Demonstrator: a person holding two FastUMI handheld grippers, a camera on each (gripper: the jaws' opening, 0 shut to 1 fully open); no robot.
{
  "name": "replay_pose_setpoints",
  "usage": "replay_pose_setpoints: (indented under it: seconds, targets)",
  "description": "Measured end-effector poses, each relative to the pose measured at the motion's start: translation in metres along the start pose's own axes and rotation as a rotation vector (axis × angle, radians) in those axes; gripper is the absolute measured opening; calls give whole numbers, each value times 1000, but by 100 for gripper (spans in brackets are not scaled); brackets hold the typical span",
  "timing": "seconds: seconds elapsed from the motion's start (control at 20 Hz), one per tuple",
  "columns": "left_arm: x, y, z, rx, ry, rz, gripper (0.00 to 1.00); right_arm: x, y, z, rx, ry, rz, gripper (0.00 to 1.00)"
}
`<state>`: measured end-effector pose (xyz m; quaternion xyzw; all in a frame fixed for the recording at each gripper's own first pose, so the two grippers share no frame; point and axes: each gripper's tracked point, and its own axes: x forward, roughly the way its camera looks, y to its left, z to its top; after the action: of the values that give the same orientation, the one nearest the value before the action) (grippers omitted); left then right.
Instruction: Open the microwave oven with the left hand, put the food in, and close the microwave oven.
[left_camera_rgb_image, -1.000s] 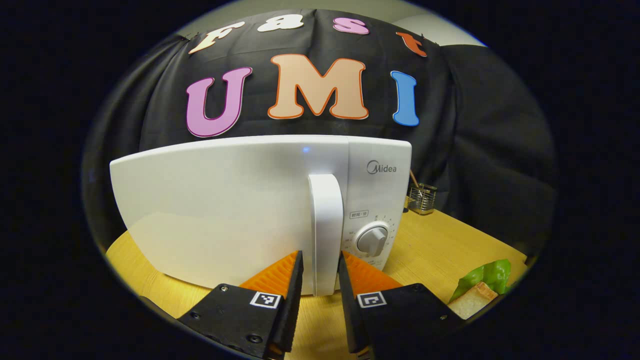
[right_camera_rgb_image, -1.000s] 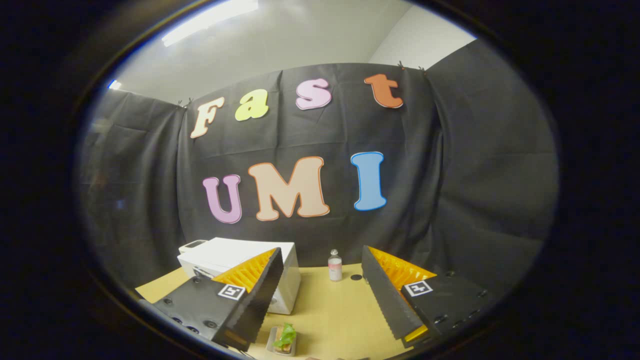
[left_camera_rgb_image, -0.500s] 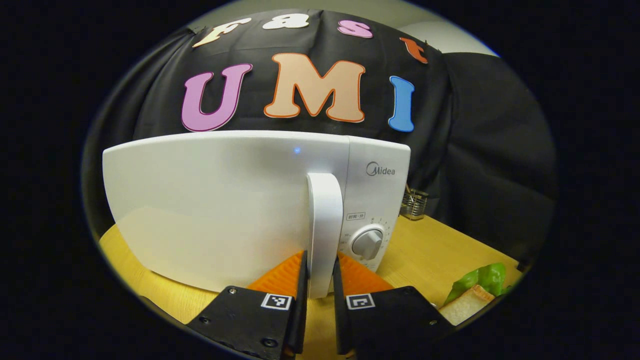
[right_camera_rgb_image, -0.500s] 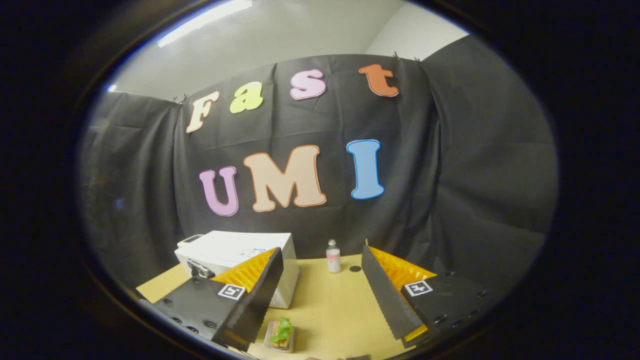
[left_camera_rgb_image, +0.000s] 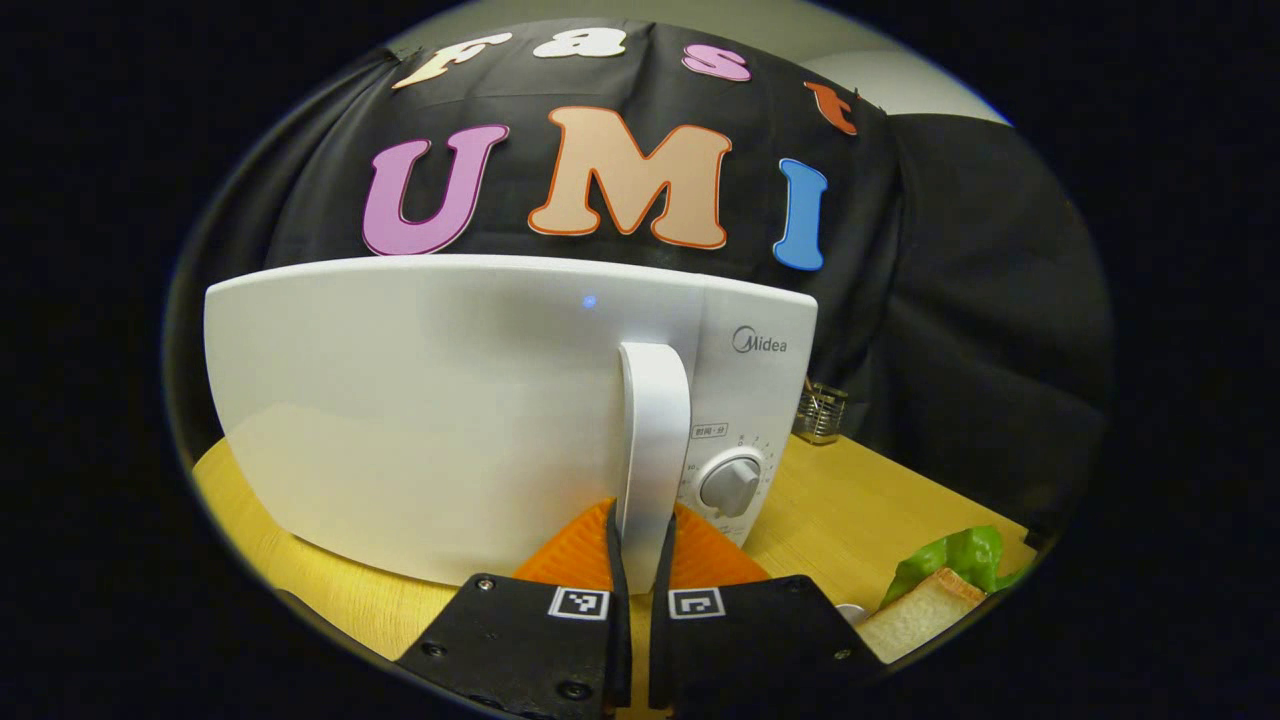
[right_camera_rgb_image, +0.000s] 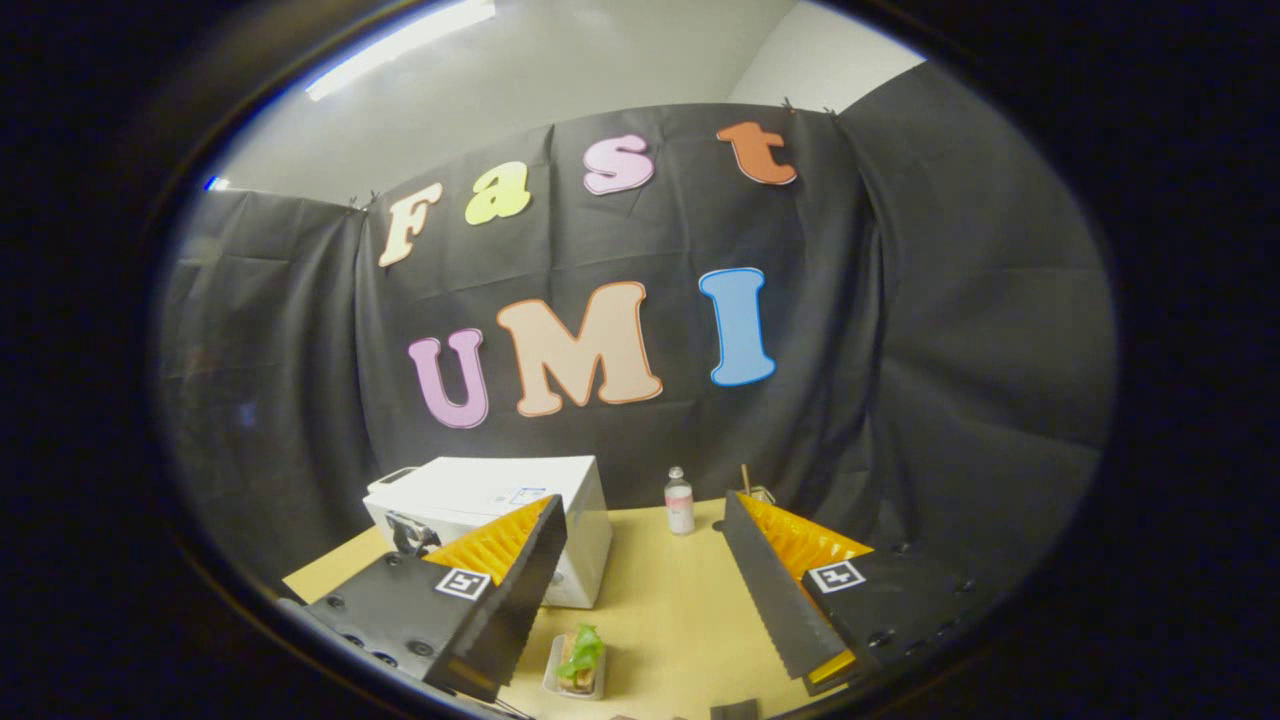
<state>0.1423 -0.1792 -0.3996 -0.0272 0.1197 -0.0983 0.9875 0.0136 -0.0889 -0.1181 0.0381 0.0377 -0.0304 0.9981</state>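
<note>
The white microwave stands close in front in the left gripper view, its door closed. My left gripper is shut on the lower end of the door's upright white handle, one orange finger on each side. The food, a bread slice with green lettuce, lies to the right on the table. In the right gripper view my right gripper hangs open high above the table with nothing between its fingers. Below it are the food on its small white plate and the microwave at left.
The timer dial sits just right of the handle. A metal holder with sticks stands behind the microwave's right side. A small bottle stands at the back of the wooden table.
My left gripper's fingers have closed from a wide gap onto the door handle. The right gripper's view has shifted a little, bringing the microwave and plate slightly to the right.
</note>
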Motion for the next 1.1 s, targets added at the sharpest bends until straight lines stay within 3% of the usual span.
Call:
replay_pose_setpoints:
  seconds: [0.3,0.45,0.7,1.1]
  targets:
    - [-4,0,-3,2,2,-9,5,0,8,-11,-21,15,-4,92]
    - [-33,-6,-2,8,-56,-52,4,6,15,-14,-13,13,4,92]
    - [-77,-6,-13,6,-23,-125,5,18,31,-32,22,39,42,92]
    - [-124,5,-21,32,-24,-100,15,9,39,-51,24,59,50,92]
